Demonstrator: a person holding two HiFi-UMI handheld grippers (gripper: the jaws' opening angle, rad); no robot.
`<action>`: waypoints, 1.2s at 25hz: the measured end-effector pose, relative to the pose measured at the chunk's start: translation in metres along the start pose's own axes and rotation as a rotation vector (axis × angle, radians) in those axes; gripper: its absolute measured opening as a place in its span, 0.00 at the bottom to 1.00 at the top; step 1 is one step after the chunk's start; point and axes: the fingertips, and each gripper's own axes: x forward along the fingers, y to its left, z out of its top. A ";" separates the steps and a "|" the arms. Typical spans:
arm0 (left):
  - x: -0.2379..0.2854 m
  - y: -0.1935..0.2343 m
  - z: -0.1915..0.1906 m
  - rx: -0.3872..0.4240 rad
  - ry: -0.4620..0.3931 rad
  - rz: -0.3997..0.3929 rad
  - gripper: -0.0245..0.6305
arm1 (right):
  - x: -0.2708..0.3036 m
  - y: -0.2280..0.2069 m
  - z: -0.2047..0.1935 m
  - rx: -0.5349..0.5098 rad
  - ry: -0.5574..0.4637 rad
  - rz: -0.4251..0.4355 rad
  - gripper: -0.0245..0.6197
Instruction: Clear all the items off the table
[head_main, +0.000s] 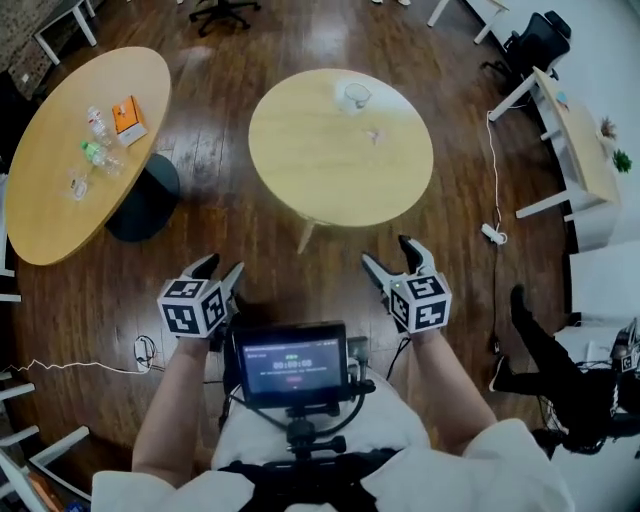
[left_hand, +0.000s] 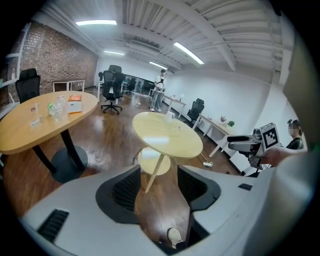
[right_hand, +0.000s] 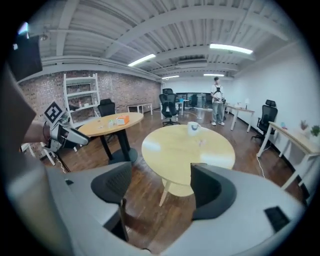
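A round light-wood table (head_main: 320, 165) stands ahead of me. Near its far edge sits a clear cup (head_main: 353, 96), with a small pale item (head_main: 374, 133) a little nearer; in the right gripper view the cup (right_hand: 193, 128) looks white. My left gripper (head_main: 220, 270) and right gripper (head_main: 388, 254) hover side by side over the wooden floor, short of the table. Both are open with nothing between their jaws. The left gripper view looks past the left gripper (left_hand: 157, 175) to the table (left_hand: 167, 142). The right gripper (right_hand: 160, 175) faces the table (right_hand: 175, 150) too.
An oval wooden table (head_main: 60, 190) at the left holds plastic bottles (head_main: 98, 125), a glass and an orange box (head_main: 128, 118). White desks (head_main: 575, 150) and office chairs (head_main: 535, 40) line the right side. A power strip (head_main: 494, 235) lies on the floor. A person (right_hand: 217, 100) stands far off.
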 end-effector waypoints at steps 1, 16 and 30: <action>-0.001 -0.024 -0.008 0.003 0.000 -0.005 0.40 | -0.019 -0.016 -0.011 0.017 -0.008 -0.011 0.63; -0.020 -0.187 -0.054 0.085 0.048 -0.028 0.38 | -0.145 -0.101 -0.088 0.118 -0.069 -0.069 0.63; -0.035 -0.133 -0.035 0.115 0.032 -0.026 0.38 | -0.116 -0.061 -0.067 0.114 -0.059 -0.069 0.63</action>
